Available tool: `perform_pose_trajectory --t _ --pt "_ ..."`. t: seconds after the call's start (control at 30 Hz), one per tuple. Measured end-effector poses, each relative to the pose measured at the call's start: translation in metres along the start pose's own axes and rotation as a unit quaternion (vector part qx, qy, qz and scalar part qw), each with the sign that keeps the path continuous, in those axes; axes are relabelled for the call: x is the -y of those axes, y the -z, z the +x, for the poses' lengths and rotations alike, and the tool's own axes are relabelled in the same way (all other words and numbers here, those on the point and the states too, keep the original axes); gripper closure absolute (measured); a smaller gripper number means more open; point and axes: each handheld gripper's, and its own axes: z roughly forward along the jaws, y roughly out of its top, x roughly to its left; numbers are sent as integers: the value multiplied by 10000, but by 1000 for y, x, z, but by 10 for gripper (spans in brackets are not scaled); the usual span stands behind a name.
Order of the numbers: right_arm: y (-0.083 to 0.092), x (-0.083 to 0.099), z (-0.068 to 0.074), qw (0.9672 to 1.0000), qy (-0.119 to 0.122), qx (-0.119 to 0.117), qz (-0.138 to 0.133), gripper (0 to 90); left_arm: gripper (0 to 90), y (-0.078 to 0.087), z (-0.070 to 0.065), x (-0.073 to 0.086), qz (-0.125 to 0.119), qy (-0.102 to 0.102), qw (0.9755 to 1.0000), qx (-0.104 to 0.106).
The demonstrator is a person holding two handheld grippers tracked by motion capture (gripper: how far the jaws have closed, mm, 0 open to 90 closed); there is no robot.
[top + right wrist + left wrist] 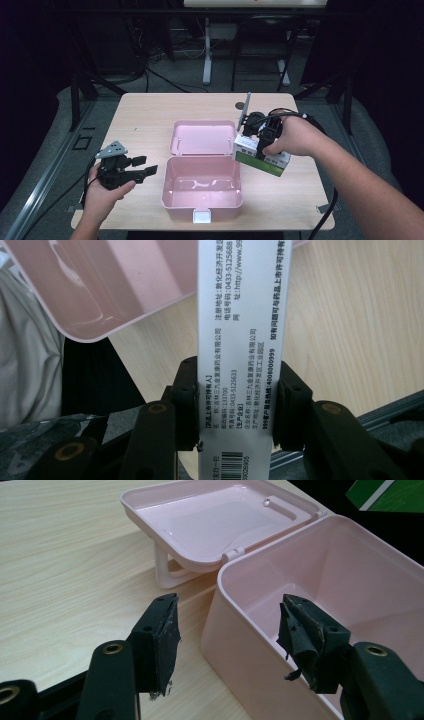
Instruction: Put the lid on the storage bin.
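High view: right gripper [264, 142] carries a carton [261, 156] beside the open pink box [202, 197] on the bench [145, 107]. Left gripper view: jaws spread, empty, straddling the box wall. Right gripper view: jaws pinch the carton. Next, I judge, it needs lowering into the box.

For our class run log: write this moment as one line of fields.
right gripper: shut on green-and-white carton, beside pink box | left gripper: open, empty, by box wall | pink box: open, lid back
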Motion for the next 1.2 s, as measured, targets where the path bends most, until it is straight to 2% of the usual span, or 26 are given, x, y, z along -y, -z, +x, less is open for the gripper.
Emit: perform_pose_trajectory --t 0.5,1.2 --pt "-1 -20 29 9987 499 -122 -56 617 409 0 0 0 -15 12 10000 -4" --pt "2 -50 64 9935 1117 -161 -158 617 409 1 0 0 -29 7 10000 -1"
